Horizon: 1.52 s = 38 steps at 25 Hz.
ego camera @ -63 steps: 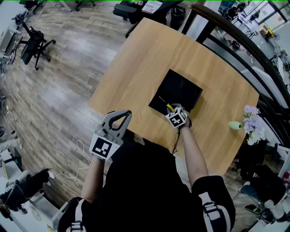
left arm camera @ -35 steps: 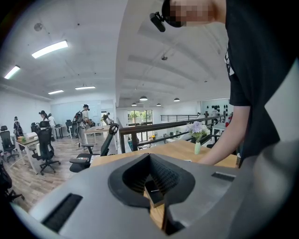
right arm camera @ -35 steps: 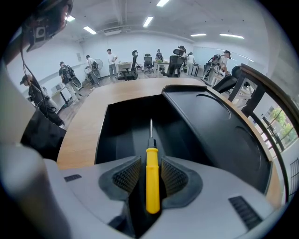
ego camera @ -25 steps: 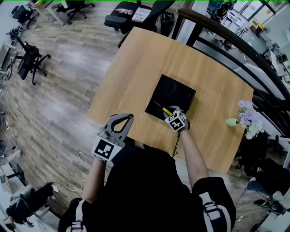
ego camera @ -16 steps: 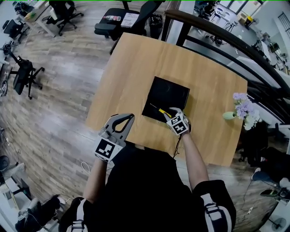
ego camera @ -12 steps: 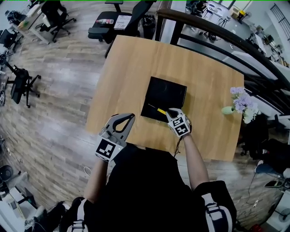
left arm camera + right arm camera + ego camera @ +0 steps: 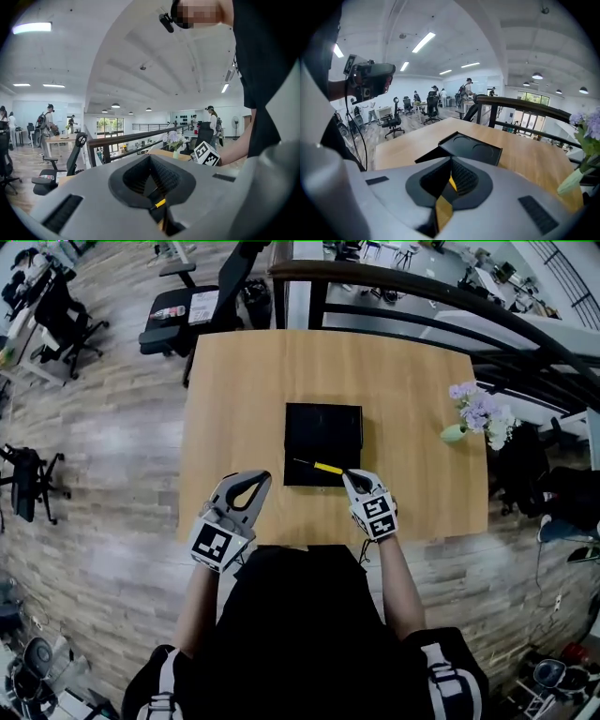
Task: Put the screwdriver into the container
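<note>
A black square container (image 7: 323, 432) rests in the middle of the wooden table (image 7: 234, 390). The screwdriver (image 7: 325, 468), with a yellow handle and a thin dark shaft, points left over the container's near part. My right gripper (image 7: 345, 474) is shut on the handle's end. In the right gripper view the yellow handle (image 7: 452, 183) shows between the shut jaws, with the container (image 7: 471, 147) just ahead. My left gripper (image 7: 261, 476) hangs at the table's near edge, left of the container, shut with nothing in it. The left gripper view shows its jaws (image 7: 150, 159) meeting.
A small vase of purple flowers (image 7: 473, 413) stands at the table's right side, also in the right gripper view (image 7: 581, 150). A dark railing (image 7: 422, 292) runs behind the table. An office chair (image 7: 187, 310) stands beyond the far left corner.
The head view has swung, so the table now sits square. The right gripper stays at the container's near edge with the screwdriver. The left gripper has kept its place.
</note>
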### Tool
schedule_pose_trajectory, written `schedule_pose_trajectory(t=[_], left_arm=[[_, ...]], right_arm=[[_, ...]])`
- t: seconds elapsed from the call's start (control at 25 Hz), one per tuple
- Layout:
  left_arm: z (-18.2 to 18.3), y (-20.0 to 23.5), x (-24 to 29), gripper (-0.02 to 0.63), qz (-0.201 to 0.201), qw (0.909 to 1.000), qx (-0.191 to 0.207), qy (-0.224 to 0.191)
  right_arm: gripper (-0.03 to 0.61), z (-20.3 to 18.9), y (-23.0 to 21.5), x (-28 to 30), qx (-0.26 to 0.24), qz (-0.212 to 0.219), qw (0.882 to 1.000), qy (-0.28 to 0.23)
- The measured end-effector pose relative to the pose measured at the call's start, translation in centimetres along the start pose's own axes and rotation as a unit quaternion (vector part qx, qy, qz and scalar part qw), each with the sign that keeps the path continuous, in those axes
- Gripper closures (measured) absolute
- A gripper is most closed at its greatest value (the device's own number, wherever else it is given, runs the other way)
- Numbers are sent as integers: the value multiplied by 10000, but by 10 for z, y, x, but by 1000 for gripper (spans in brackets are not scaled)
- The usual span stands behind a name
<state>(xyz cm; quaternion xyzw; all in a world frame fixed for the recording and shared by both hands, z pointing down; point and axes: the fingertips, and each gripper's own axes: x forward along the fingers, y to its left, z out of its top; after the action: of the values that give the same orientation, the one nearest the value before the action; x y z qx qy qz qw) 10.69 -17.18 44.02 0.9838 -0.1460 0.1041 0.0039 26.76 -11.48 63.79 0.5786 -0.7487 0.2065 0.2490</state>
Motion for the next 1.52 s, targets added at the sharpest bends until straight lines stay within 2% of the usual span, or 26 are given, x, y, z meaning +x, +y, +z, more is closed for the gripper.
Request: schedule_pose_trajectory(t=[0.24, 0.44, 0.92, 1.08, 1.4, 1.52], left_arm=[[9, 0, 13, 592, -482, 9987, 110, -98], [7, -1, 12, 591, -722, 9972, 161, -132], [-4, 4, -19, 591, -996, 9946, 265, -86], [-9, 1, -38, 592, -1089, 9937, 239, -136], [-33, -1, -85, 592, -1203, 9924, 249, 75], [-34, -1, -97, 592, -1243, 9919, 255, -19]], right_arm=[[549, 21, 2, -26, 105, -410, 9988, -255], [549, 38, 9, -35, 192, -636, 9967, -459], [549, 71, 42, -52, 137, -977, 9921, -779], [549, 67, 59, -54, 131, -1081, 9911, -765], [548, 61, 102, -53, 103, -1273, 9888, -777], [549, 62, 116, -56, 112, -1366, 9871, -832]])
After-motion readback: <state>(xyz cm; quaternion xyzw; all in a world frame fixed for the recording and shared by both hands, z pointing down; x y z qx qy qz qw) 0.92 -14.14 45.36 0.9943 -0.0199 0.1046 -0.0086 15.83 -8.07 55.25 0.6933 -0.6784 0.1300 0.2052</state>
